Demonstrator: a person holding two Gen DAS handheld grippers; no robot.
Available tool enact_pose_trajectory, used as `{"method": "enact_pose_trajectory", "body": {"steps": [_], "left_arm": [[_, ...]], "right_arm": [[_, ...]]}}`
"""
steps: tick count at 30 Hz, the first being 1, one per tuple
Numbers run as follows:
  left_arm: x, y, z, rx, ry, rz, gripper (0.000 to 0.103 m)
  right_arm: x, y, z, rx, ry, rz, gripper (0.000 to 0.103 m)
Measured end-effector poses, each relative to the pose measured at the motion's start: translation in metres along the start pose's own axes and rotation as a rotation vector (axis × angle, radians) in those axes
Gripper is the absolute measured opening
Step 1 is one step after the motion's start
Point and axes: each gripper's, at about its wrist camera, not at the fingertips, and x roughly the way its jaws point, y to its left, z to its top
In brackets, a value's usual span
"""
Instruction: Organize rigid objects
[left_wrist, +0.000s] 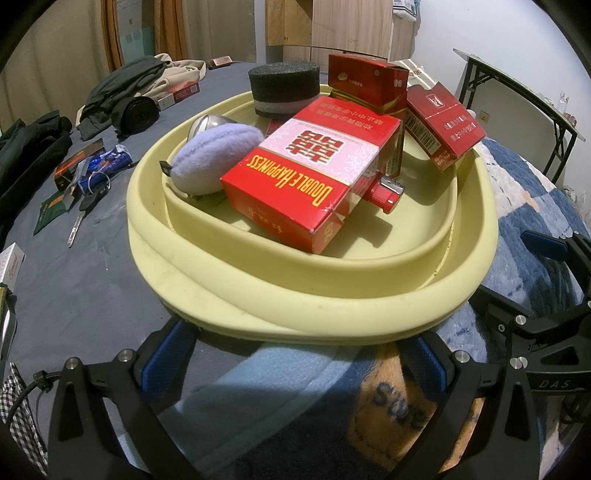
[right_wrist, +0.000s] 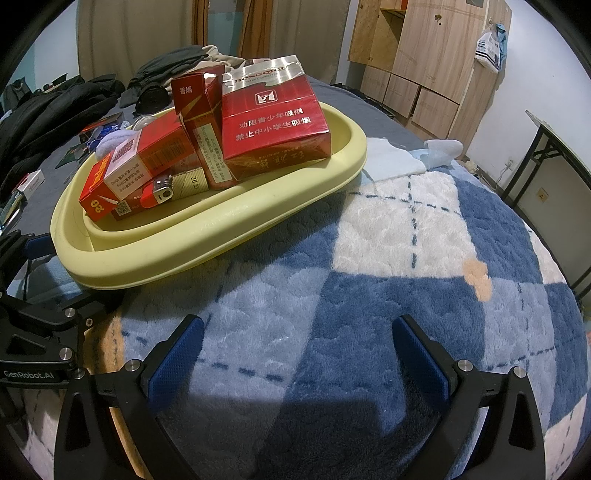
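Note:
A pale yellow tub (left_wrist: 295, 291) (right_wrist: 177, 254) rests on the bed, filled with rigid items. A red Double Happiness box (left_wrist: 310, 173) (right_wrist: 144, 155) lies on top, beside a lilac puff (left_wrist: 214, 155), a black sponge disc (left_wrist: 284, 86), a red lighter (left_wrist: 386, 190) (right_wrist: 157, 192) and two more red cigarette packs (left_wrist: 441, 123) (right_wrist: 273, 122). My left gripper (left_wrist: 295, 362) stands open just in front of the tub's near rim, holding nothing. My right gripper (right_wrist: 299, 354) is open over the blue plaid blanket, right of the tub. The right gripper also shows at the edge of the left wrist view.
Keys (left_wrist: 86, 195) and small packets (left_wrist: 77, 162) lie on the grey sheet left of the tub. Dark clothes (left_wrist: 125, 96) are piled behind. A folding table (right_wrist: 554, 166) stands by the wall, and a wooden wardrobe (right_wrist: 424, 55) is at the back.

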Motion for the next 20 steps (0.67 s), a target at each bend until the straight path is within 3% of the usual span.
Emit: {"method": "enact_pose_trajectory", "body": {"steps": [20], "left_arm": [[0.0001,0.0011,-0.0008,-0.001,-0.001,0.001,0.103]], "right_arm": [[-0.0004,0.0007,-0.0003,0.0,0.0,0.0,0.103]]}}
